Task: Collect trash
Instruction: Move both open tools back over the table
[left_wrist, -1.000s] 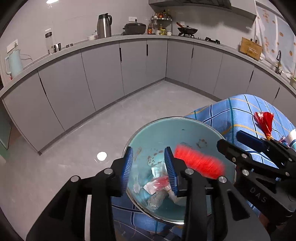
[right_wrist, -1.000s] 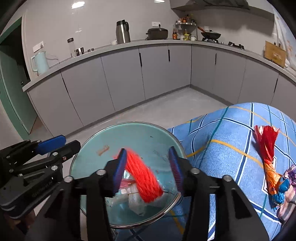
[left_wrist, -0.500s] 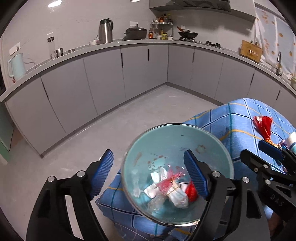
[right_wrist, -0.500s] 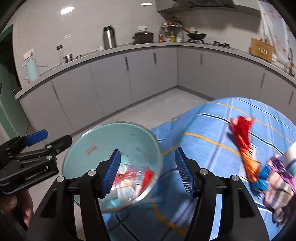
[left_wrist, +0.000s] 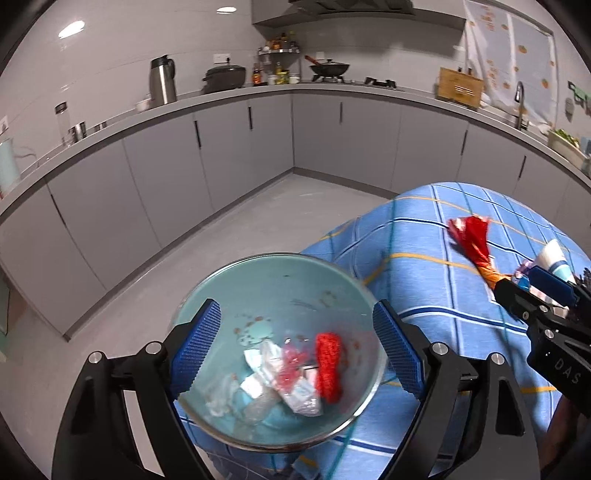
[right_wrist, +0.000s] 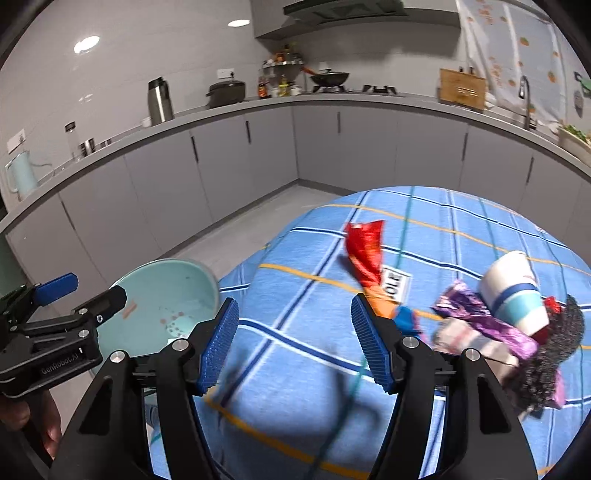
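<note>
- Firstly, left wrist view: left gripper (left_wrist: 297, 347), black frame with blue ribbed pads, jaws wide and opening, nothing pressed between them; the pads straddle the bowl below without touching it.
- Bowl (left_wrist: 258, 273), round, pale teal inside with a thin metal rim, standing at the edge of the worktop (left_wrist: 436, 314), which wears a blue checked cloth with white and yellow lines.
- Trash in the bowl: red mesh roll (left_wrist: 328, 363), coarse and tubular; crumpled white and clear wrappers (left_wrist: 273, 380) with a small red scrap among them.
- Red foil wrapper (left_wrist: 471, 236), twisted, lying on the cloth well apart from the bowl.
- Right wrist view: right gripper (right_wrist: 295, 341), same build, jaws moderately wide and opening, empty, above bare cloth.
- Red foil wrapper, flat and creased, tapering to an orange end, just beyond the right pad.
- Paper cup (right_wrist: 515, 291), white with blue bands, tipped on its side, touching a purple glossy wrapper (right_wrist: 484, 323) and a dark scouring pad (right_wrist: 554, 343), fuzzy and blurred.
- Bowl at far left, partly behind the left gripper.
</note>
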